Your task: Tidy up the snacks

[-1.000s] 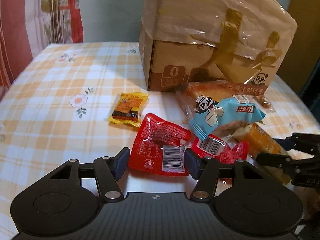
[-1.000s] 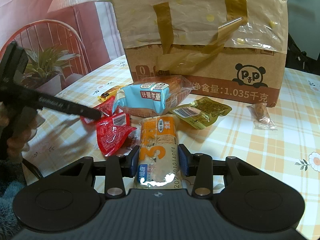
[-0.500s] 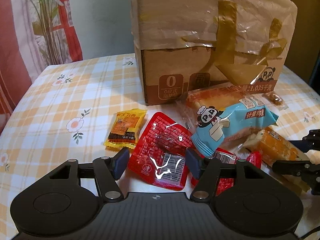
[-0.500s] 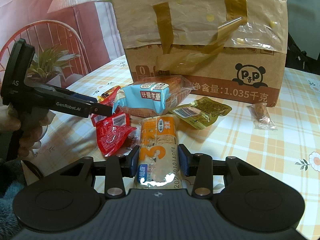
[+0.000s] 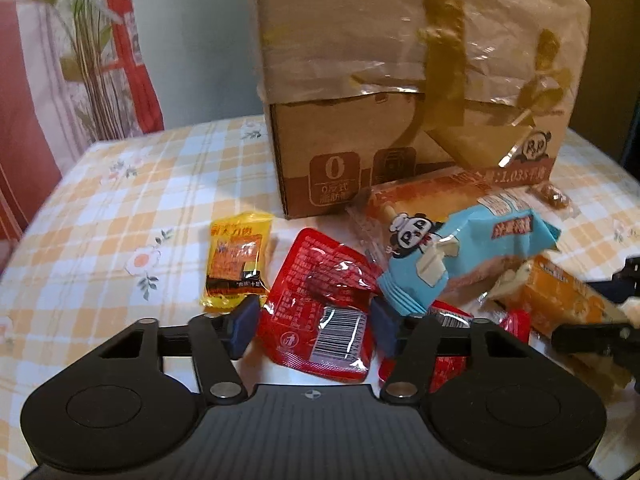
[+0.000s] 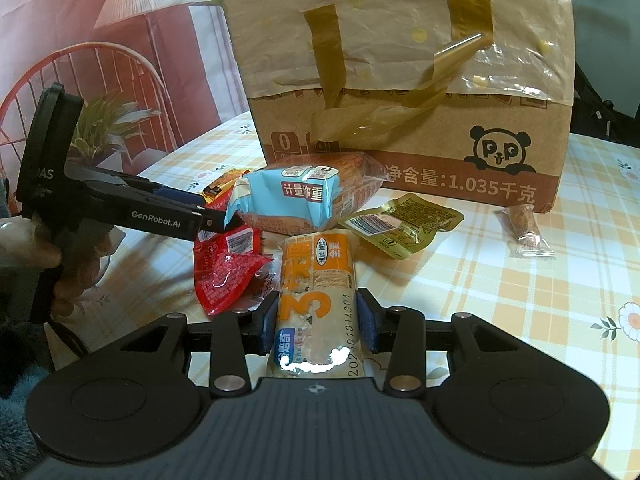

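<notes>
Several snack packs lie in front of a tall cardboard box [image 5: 416, 92] on a checked tablecloth. My left gripper [image 5: 314, 326] has its blue pads on both sides of a red pack [image 5: 324, 312] with a barcode and holds it lifted off the table. My right gripper [image 6: 318, 326] is shut on an orange and white cake pack [image 6: 316, 300]. A blue panda bread pack [image 5: 460, 256] lies just beyond the red one. It also shows in the right wrist view [image 6: 304, 200], with the left gripper [image 6: 208, 220] next to it.
A yellow pack [image 5: 236, 264] lies left of the red one. More red packs [image 6: 228, 268], a gold pack [image 6: 400, 224] and a small clear-wrapped snack [image 6: 528, 232] lie before the box [image 6: 400, 92]. Curtains and a plant stand behind the table.
My left gripper has risen and tilted back with the red pack between its pads, so the box looms larger. The right gripper and its cake pack have stayed still.
</notes>
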The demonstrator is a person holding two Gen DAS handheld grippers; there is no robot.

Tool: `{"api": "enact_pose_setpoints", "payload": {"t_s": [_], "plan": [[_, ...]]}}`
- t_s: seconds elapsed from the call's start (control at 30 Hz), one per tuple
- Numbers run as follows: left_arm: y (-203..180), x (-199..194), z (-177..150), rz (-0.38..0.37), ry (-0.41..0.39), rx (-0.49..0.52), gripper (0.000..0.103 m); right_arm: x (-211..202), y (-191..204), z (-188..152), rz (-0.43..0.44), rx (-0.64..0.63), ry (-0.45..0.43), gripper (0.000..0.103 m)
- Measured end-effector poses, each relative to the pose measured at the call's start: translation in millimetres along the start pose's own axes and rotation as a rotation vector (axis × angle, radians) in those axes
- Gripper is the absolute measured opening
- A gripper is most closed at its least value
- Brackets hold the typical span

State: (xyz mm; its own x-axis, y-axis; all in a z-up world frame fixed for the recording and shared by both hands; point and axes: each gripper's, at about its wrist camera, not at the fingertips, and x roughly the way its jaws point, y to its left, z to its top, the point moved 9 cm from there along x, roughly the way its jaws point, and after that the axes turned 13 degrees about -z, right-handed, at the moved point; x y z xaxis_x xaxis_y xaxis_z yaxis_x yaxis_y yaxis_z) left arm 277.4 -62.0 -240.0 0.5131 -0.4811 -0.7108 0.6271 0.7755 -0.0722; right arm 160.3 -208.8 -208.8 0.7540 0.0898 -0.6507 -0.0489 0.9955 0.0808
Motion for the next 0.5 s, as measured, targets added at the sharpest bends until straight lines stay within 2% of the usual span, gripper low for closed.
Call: {"api": "enact_pose_setpoints", "payload": {"t_s": [0.03,0.1,0.13,0.4,0.5], "plan": [[-3.0,-1.6,-0.3,0.009,-0.001,0.021,0.051,0.0,-0.6,0.0,0.0,0.0,0.0,0.043],[-9.9,-6.9,-0.7,-0.001,-0.01,0.043,0.032,0.1,-0.7,0.0,0.0,0.0,0.0,0.043],[-12.0,-6.2,-4.2,-0.025,0.02,0.025,0.009,0.0,-0.1,0.0,0.0,0.0,0.0,0.043],[-7.5,-16.0,-13.8,-0.037,0.034,-0.037,0.01,-0.2,-0.5,0.1,0.0,0.002,0.0,0.043],[-2.8,-17.0,-4.6,-0.057,0.005,-0.046,0.014,-0.3,-0.1,0.1,-0.001,0.001,0.0,0.043]]}}
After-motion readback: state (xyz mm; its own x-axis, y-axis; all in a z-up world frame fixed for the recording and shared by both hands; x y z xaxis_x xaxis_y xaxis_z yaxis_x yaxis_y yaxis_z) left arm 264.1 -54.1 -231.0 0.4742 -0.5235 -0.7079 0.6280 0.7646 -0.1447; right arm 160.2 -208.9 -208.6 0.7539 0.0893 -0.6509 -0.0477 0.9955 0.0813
